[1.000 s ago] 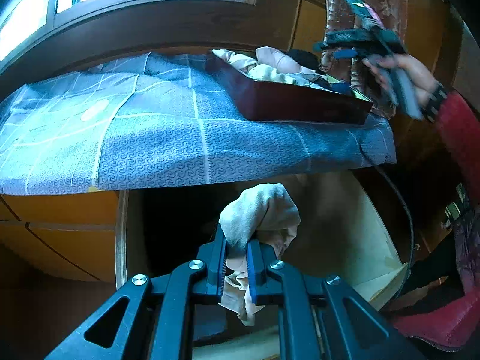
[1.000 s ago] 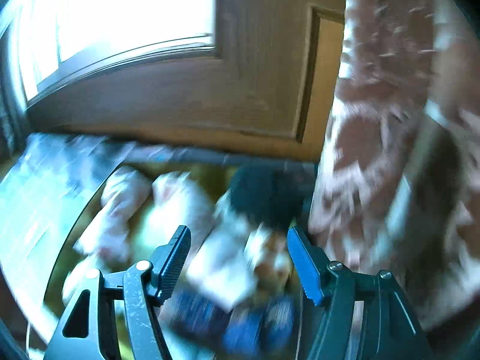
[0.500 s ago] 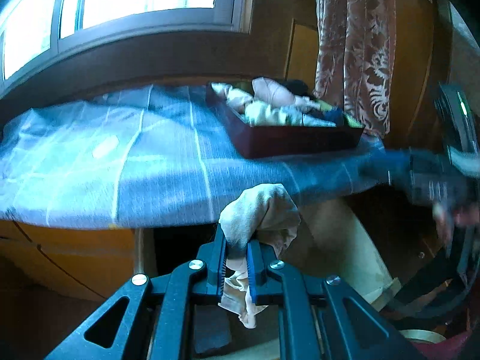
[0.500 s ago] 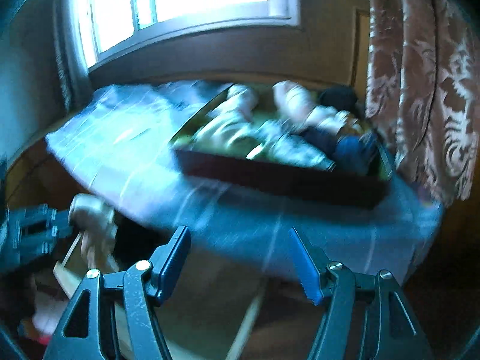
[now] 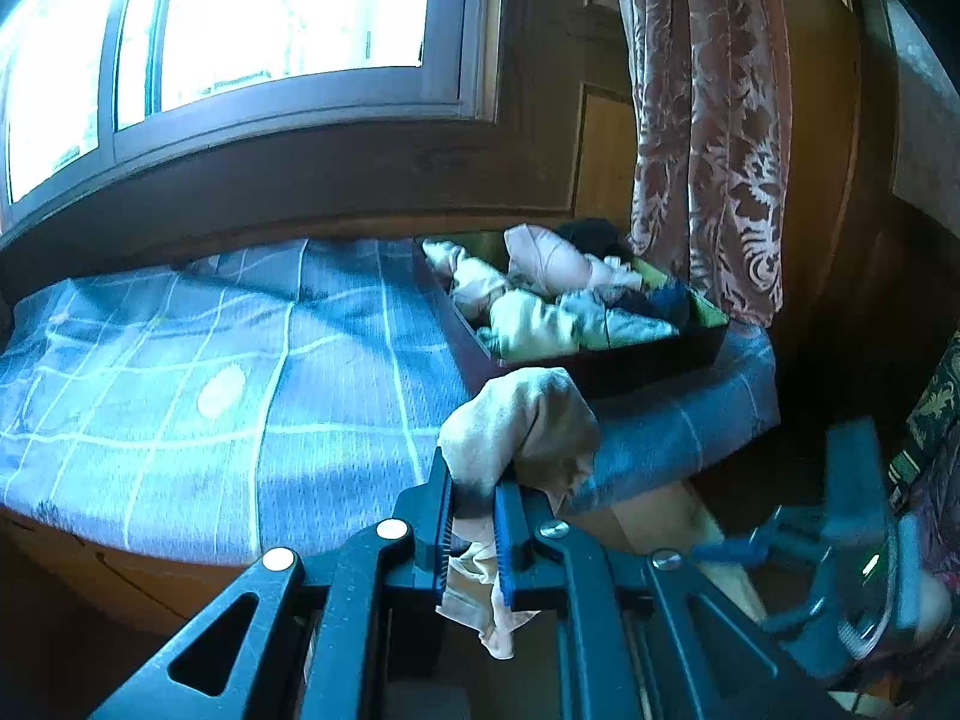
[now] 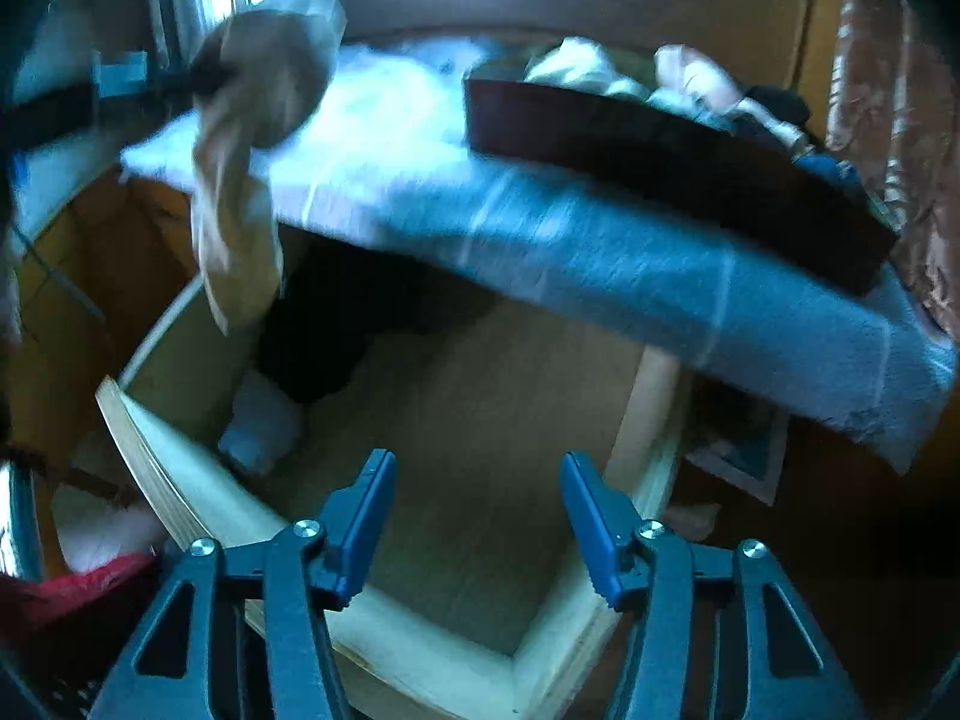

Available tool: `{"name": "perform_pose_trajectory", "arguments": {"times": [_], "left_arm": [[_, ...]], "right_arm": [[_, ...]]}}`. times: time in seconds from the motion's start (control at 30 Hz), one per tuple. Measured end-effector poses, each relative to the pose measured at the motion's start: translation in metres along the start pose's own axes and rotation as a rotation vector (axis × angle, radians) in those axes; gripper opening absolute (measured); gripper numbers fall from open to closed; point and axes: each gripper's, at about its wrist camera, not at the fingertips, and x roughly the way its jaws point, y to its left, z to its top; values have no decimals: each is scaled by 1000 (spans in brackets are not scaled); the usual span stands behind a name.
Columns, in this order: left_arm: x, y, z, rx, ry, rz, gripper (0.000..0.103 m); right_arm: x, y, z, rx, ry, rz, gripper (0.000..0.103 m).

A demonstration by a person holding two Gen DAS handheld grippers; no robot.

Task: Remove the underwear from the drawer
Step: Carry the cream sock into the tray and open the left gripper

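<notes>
Jaws of left gripper (image 5: 474, 525) clenched on crumpled beige underwear (image 5: 522, 426) at lower centre, loose end dangling below, right gripper (image 6: 477, 519) closing on nothing over open wooden drawer (image 6: 180, 498), pale bundle (image 6: 261, 426) inside at left.

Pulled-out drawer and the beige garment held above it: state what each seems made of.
Pale open drawer: looks like light wood or plywood, matte; a paler cut edge shows along its rim. Beige bunched garment: soft thin cloth, likely knit cotton, matte; it creases and hangs limp from the left gripper.
</notes>
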Motion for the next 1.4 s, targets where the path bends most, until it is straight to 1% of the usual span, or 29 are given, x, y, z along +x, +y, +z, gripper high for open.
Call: {"name": "perform_pose_trajectory", "arguments": {"times": [0.13, 0.3, 0.33, 0.67, 0.9, 1.1, 1.4], "left_arm": [[2, -4, 18, 18, -26, 6, 10], [8, -11, 40, 41, -48, 12, 10], [10, -12, 43, 44, -47, 13, 10], [35, -21, 67, 60, -29, 10, 10], [54, -27, 80, 114, -10, 36, 10], [77, -35, 99, 172, 1, 61, 10], [118, -47, 129, 215, 30, 46, 10]], "right_arm": [[20, 2, -7, 17, 59, 39, 54], [39, 7, -14, 16, 95, 68, 54], [40, 9, -14, 5, 88, 57, 54], [43, 15, -12, -21, 86, 64, 54], [40, 13, -13, -18, 81, 72, 54], [40, 13, -13, -15, 81, 76, 54], [38, 12, -12, -11, 78, 81, 54]]}}
